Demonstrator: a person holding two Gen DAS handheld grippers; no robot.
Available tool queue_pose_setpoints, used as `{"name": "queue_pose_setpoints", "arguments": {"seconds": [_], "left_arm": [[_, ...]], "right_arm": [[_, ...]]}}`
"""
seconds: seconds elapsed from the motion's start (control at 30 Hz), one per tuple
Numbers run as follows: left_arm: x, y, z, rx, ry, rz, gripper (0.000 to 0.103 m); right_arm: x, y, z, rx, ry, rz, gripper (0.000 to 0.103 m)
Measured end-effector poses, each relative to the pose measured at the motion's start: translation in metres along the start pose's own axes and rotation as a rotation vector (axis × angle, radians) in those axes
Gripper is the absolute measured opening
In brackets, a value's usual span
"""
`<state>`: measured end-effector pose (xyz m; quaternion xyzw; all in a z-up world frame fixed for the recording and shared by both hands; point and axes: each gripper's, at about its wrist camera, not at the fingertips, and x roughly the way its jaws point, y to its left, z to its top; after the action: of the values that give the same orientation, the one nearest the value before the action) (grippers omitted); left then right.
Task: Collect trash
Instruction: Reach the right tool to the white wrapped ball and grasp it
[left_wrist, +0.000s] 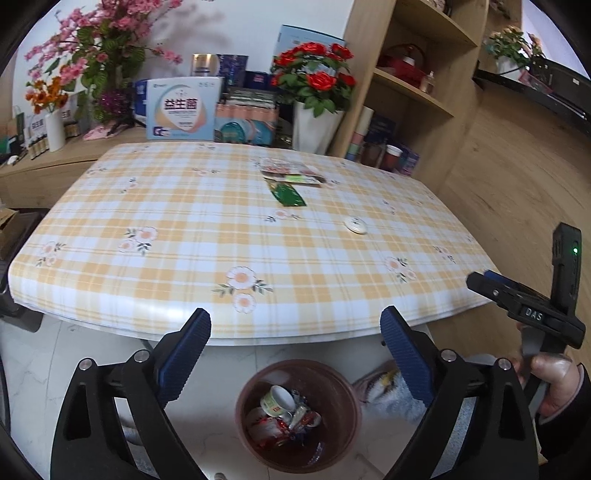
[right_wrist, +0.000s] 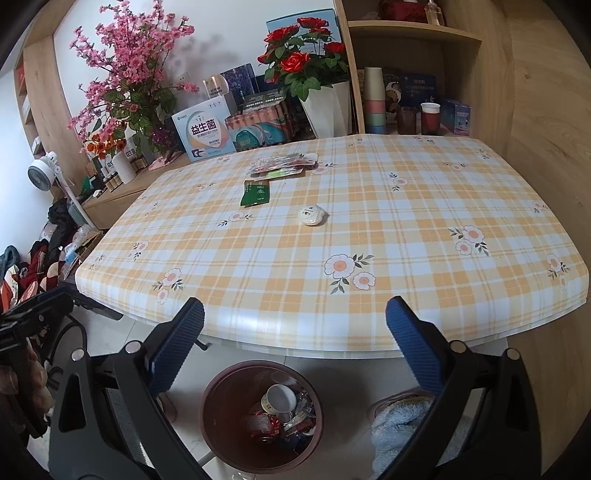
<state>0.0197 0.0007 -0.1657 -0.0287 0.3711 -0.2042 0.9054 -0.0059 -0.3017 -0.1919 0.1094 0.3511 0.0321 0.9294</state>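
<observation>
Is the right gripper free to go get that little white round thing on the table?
Probably yes. The right gripper is open and empty, and the white round thing sits alone on bare tablecloth with nothing between them. The green packet lies apart, further back.

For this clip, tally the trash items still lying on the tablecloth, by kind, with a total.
Green packet: 1
White round wrapped piece: 1
Clear wrapper pile with red and green print: 1 pile; the pieces in it cannot be counted
Total: 3
</observation>
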Motion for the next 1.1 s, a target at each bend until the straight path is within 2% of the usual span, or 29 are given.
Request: {"name": "queue_pose_setpoints", "arguments": {"seconds": [0.4,0.6,0.73,0.93,1.0,1.03,1.1], "left_arm": [[0.004,0.034,0.020,-0.040,-0.034,0.134,0.097],[0.010,0.047,0.027,-0.058,-0.033,0.154,0.097],[0.018,0.051,0.032,-0.052,-0.023,0.160,0.097],[0.039,0.059,0.045,-0.051,0.006,0.169,0.097],[0.047,0.060,0.051,-0.044,0.014,0.173,0.097],[0.053,0.060,0.055,-0.041,0.018,0.175,0.097],[0.064,0.062,0.062,-0.037,0.024,0.174,0.097]], "right_arm": [[0.011,-0.009,0.005,0.004,0.020,-0.056,0.097],[0.021,-0.011,0.010,-0.011,0.032,-0.102,0.097],[0.036,-0.014,0.012,-0.014,0.062,-0.088,0.097],[0.065,-0.015,0.031,-0.091,0.083,-0.061,0.096],[0.078,-0.017,0.040,-0.110,0.095,-0.047,0.092],[0.086,-0.018,0.045,-0.120,0.106,-0.038,0.084],[0.105,-0.021,0.056,-0.148,0.129,-0.025,0.083]]}}
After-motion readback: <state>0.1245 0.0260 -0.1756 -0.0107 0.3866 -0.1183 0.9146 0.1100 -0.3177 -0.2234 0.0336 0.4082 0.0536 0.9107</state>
